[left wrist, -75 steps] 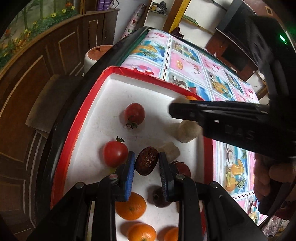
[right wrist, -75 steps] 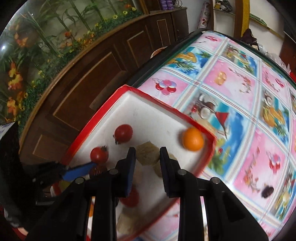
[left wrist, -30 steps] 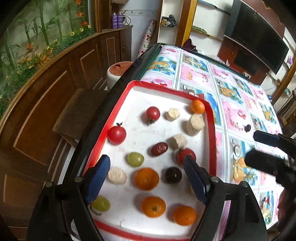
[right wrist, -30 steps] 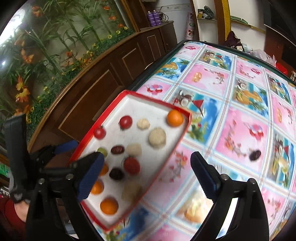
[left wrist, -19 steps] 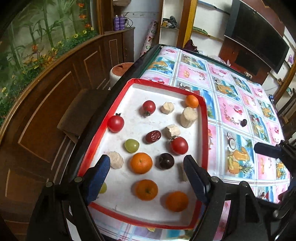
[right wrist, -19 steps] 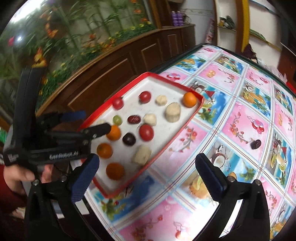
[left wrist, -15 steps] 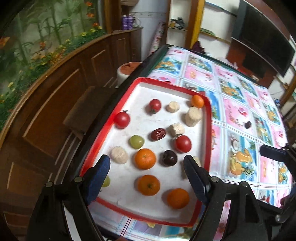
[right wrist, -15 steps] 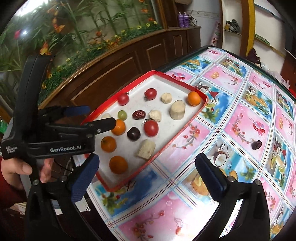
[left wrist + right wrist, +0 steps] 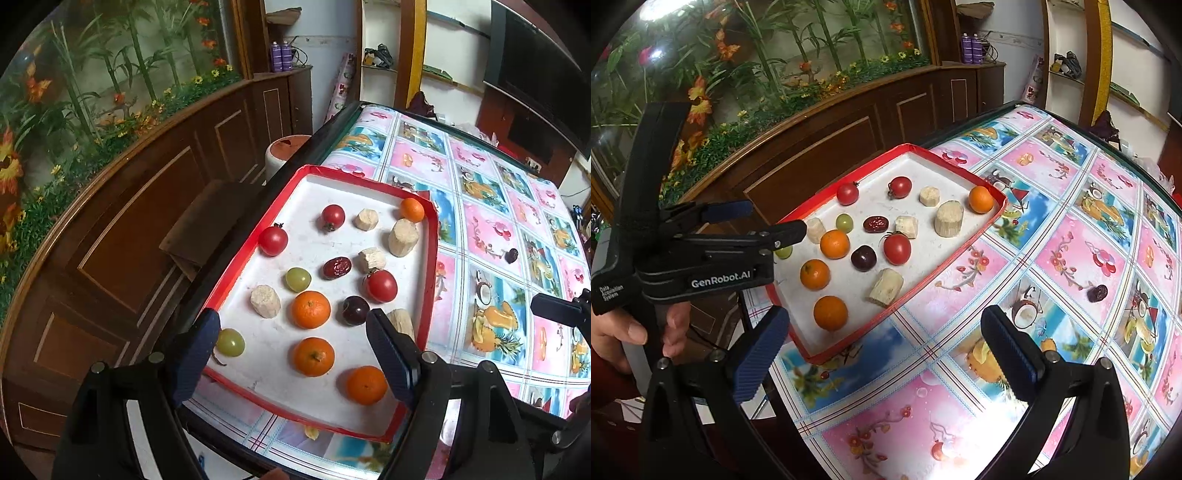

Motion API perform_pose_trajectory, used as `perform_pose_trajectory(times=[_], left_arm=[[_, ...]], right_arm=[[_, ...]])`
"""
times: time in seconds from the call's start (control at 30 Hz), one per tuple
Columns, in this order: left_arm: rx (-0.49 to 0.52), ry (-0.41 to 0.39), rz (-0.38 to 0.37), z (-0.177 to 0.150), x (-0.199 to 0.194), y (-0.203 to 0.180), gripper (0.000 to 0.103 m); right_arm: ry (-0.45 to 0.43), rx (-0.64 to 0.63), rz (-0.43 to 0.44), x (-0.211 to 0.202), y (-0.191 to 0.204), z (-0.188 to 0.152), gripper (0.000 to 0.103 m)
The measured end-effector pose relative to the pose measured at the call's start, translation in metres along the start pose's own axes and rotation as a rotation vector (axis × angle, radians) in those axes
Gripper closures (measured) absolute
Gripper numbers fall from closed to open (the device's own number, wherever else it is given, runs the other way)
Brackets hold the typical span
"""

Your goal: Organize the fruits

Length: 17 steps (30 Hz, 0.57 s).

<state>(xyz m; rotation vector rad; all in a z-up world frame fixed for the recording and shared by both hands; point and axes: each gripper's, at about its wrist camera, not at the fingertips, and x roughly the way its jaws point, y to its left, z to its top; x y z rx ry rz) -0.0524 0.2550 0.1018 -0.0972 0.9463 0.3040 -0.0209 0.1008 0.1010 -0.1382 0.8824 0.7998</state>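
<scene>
A red-rimmed white tray (image 9: 236,280) (image 9: 945,258) holds several fruits: oranges (image 9: 310,309), tomatoes (image 9: 273,240), green grapes (image 9: 298,279), a red date (image 9: 337,267), a dark plum (image 9: 355,310) and pale banana chunks (image 9: 403,237). My left gripper (image 9: 295,356) is open and empty, held above the tray's near edge; it also shows in the right wrist view (image 9: 768,221). My right gripper (image 9: 886,345) is open and empty, above the tablecloth to the right of the tray. A dark date (image 9: 1097,292) (image 9: 511,255) lies alone on the cloth.
The table (image 9: 1071,221) carries a pink and blue fruit-print cloth. A wooden cabinet wall (image 9: 129,206) runs along the table's left side. A brown stool (image 9: 210,218) and a white bin (image 9: 284,151) stand beside the table.
Both grippers opened and let go of the red date and a banana chunk on the tray, then drew back and up. The view now takes in the whole tray.
</scene>
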Motion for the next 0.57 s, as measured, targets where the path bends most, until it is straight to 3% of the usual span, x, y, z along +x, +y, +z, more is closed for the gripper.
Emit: perform_pose_trajectory(times=[0.57], left_arm=[[-0.048, 0.020, -0.016, -0.0043, 0.0019, -0.0028, 0.020]], right_arm=[[0.005, -0.011, 0.009, -0.0002, 0.0017, -0.0003, 0.000]])
